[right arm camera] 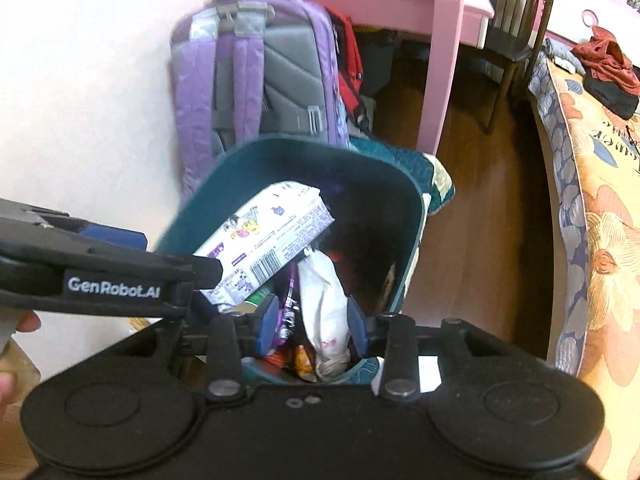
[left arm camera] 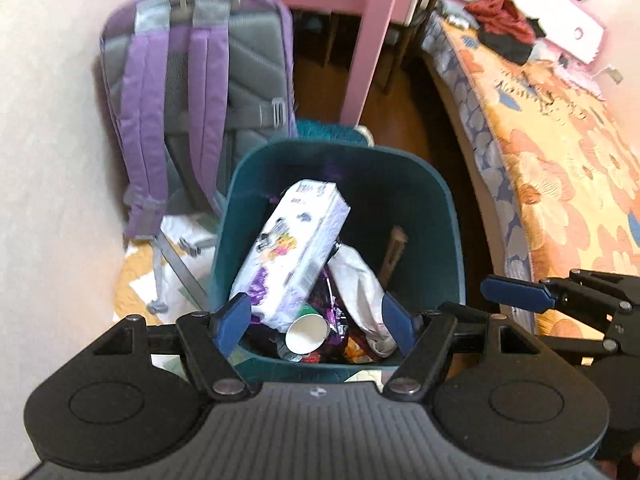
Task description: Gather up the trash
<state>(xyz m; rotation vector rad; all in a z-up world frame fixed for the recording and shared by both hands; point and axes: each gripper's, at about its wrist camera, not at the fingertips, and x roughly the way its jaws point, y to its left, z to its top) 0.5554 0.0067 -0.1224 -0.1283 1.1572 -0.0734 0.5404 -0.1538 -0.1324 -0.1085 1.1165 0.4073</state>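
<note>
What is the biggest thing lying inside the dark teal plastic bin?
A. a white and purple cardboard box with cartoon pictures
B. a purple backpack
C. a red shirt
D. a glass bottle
A: the white and purple cardboard box with cartoon pictures leans slanted inside the dark teal plastic bin, above a small white paper cup and crumpled wrappers; the purple backpack stands outside, behind the bin.

Below my left gripper [left arm camera: 316,316] with its blue pads, I'm looking into a dark teal bin [left arm camera: 448,216]. A white box [left arm camera: 296,240] printed with purple and cartoon figures is lying inside, beside a white cup [left arm camera: 306,334] with a green outside and a white crumpled wrapper [left arm camera: 360,280]. Beyond it, a purple-and-grey backpack [left arm camera: 192,92] is showing; to my right, an orange floral bedspread [left arm camera: 560,168].
</note>
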